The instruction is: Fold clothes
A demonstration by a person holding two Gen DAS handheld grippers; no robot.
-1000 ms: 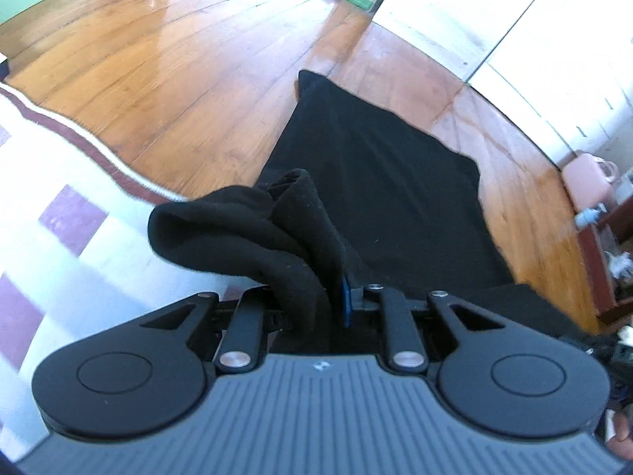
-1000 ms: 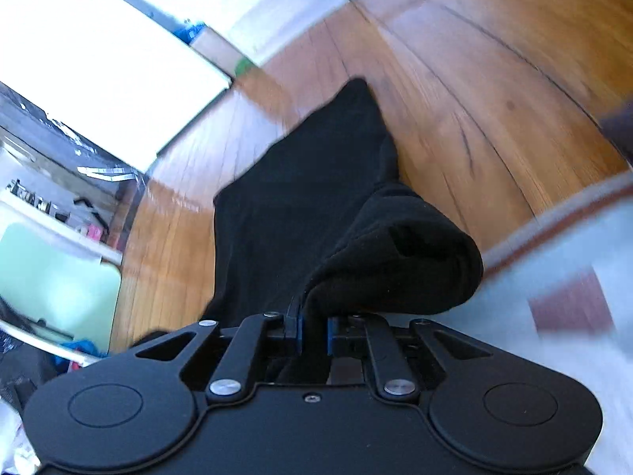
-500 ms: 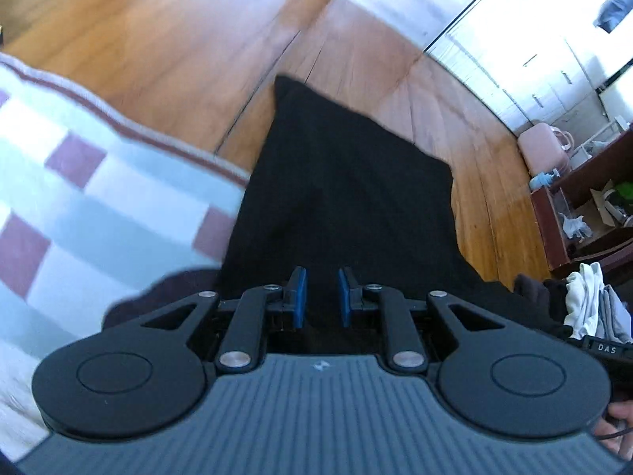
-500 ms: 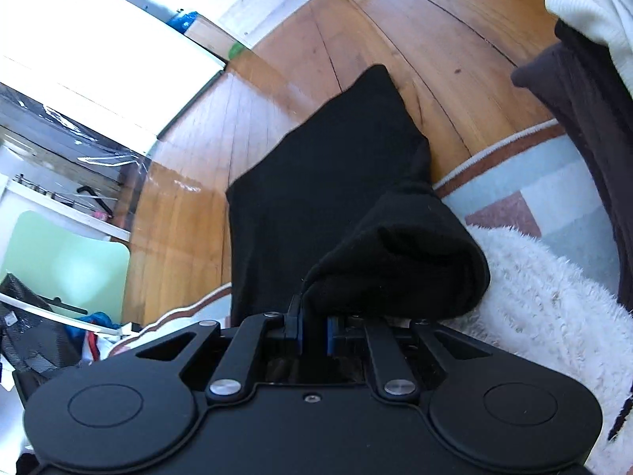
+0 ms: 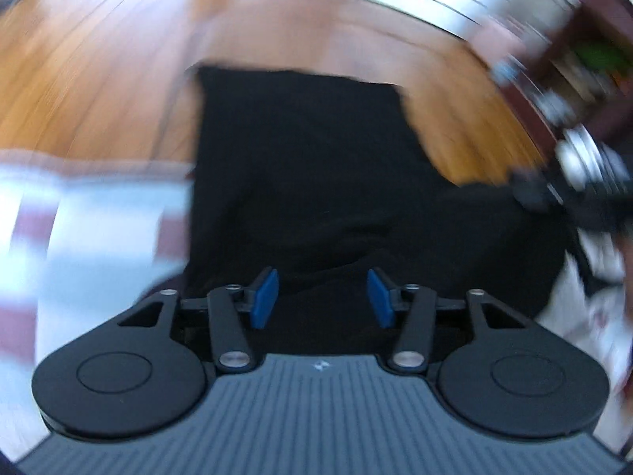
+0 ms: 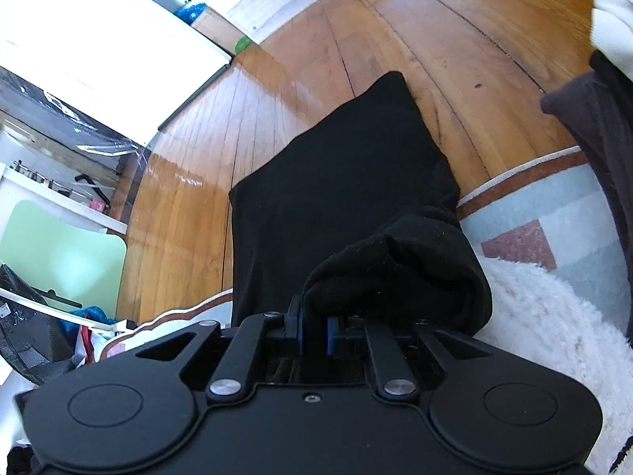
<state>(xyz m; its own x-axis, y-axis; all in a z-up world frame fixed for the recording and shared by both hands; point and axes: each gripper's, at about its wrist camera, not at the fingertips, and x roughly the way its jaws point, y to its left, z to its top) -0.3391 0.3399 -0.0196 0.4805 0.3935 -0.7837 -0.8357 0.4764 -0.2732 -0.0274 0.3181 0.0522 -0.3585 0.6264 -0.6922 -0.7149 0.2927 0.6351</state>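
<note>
Black cloth: the black garment (image 6: 336, 198) is a soft, matte, slightly fuzzy knit, a long panel with straight side edges and a squared far end.
Where it lies: its far part is flat on the wooden floor (image 6: 455, 39); its near part crosses onto the patterned rug (image 6: 554, 213).
Long axis: it runs away from both cameras, the far corner pointing out across the floorboards; in the right wrist view it leans slightly to the right.
Near end: a thick rounded fold of the same cloth is bunched up and lifted just ahead of the right gripper (image 6: 314, 334).
Right gripper: its 2 blue pads are pressed together on that fold, pinching it; the cloth rises straight out of the narrow gap.
Left gripper (image 5: 322, 297): its 2 blue pads (image 5: 265, 297) are spread wide apart with nothing between them, above the near part of the garment (image 5: 308, 150); this view is heavily blurred.
Floor: glossy orange-brown planks with dark seams and bright reflections.
Rug: flat weave in pale blue-grey and maroon squares, edged by a brown band and white piping.
Fleece: a white shaggy fabric (image 6: 546, 316) lies on the rug just right of the pinched fold.
Other cloth: a dark grey garment (image 6: 593, 126) hangs at the right edge of the right wrist view.
</note>
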